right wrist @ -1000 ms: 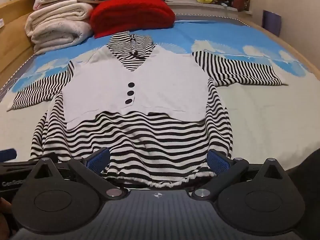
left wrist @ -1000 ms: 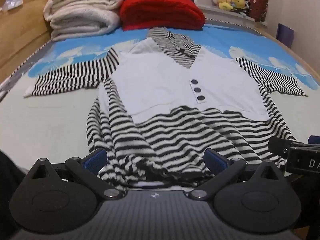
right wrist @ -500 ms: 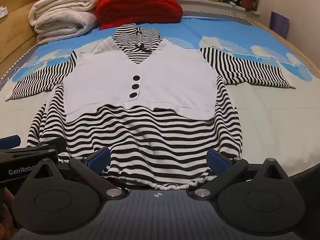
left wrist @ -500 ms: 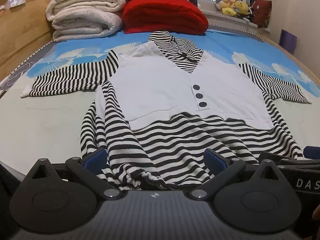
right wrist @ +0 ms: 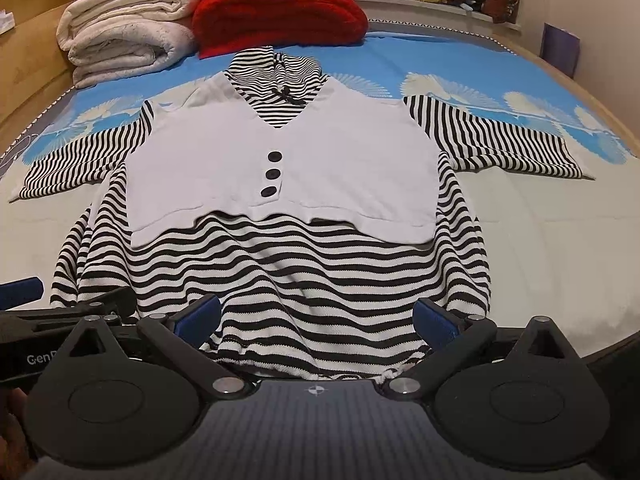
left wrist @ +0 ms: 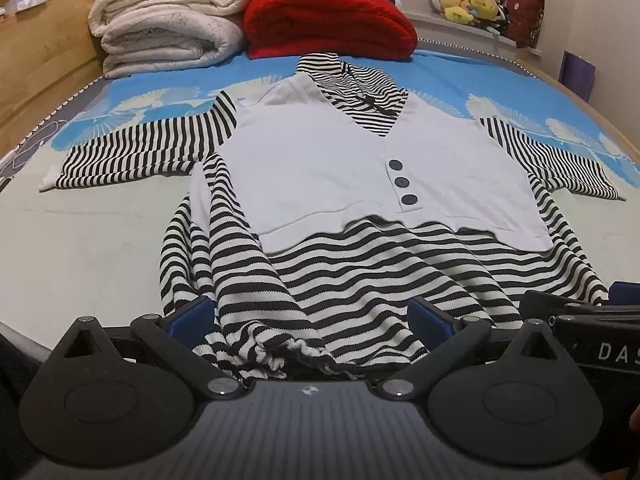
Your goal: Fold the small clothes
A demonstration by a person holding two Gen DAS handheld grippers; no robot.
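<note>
While the bed (left wrist: 100, 248) carries it face up, the top (right wrist: 288, 168) lies spread near the front edge, sleeves out toward both sides, collar toward the headboard end. Folded quilts (left wrist: 168, 32) and a red blanket (left wrist: 328, 20) are stacked at that far end. The mattress cover looks smooth, blue with pale fan prints further back, plain and pale nearer.

The top is a soft knit: black-and-white stripes on sleeves, collar and lower body, with a plain white vest-shaped panel over the chest and three dark buttons (right wrist: 271, 176) in a row. Its hem (left wrist: 296, 350) is gathered and rumpled at the front edge, one ridge of cloth rising on the left.

Both tools hang over that hem. The left gripper (left wrist: 310, 316) and right gripper (right wrist: 316, 316) stand spread wide, holding nothing, blue pads either side of the cloth.

I judge this the start of the first fold: each should pinch the hem, then lift it toward the collar, evenly, or the knit will bunch.
</note>
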